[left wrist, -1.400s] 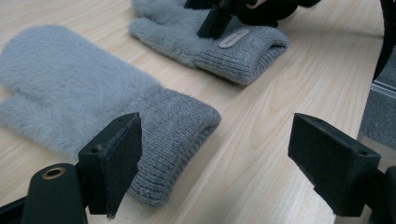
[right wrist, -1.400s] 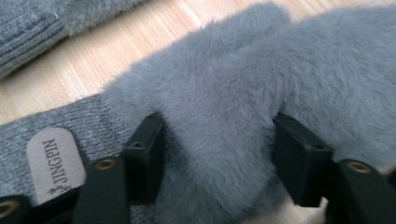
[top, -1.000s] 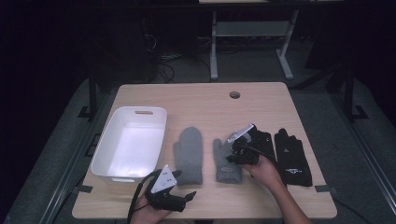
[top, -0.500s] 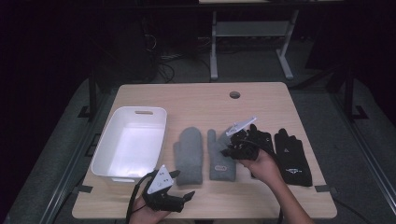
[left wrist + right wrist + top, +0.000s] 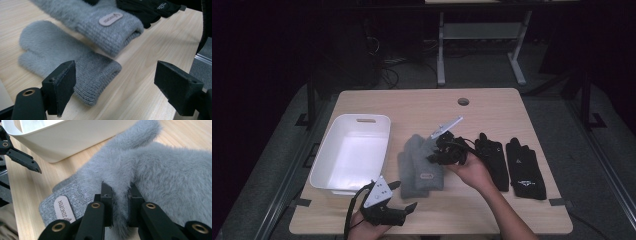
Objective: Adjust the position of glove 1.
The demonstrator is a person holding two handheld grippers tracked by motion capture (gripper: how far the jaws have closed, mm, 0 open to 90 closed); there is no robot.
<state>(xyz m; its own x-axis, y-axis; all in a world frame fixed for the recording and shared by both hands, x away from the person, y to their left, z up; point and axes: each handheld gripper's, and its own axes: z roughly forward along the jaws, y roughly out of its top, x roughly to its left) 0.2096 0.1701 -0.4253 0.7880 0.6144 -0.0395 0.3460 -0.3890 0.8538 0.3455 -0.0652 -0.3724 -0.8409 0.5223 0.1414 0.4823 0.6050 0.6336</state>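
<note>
Right gripper view: upper grey mitten (image 5: 160,177) pinched in right gripper (image 5: 119,195), lying partly over lower grey mitten (image 5: 62,57) on table (image 5: 492,107), beside white bin (image 5: 352,150). Left gripper (image 5: 115,85) jaws apart, nothing between.

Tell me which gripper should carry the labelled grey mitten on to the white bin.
Right. The right gripper already pinches the labelled grey mitten between its jaws, beside the white bin. The left gripper hangs open near the table's front edge, holding nothing.
</note>
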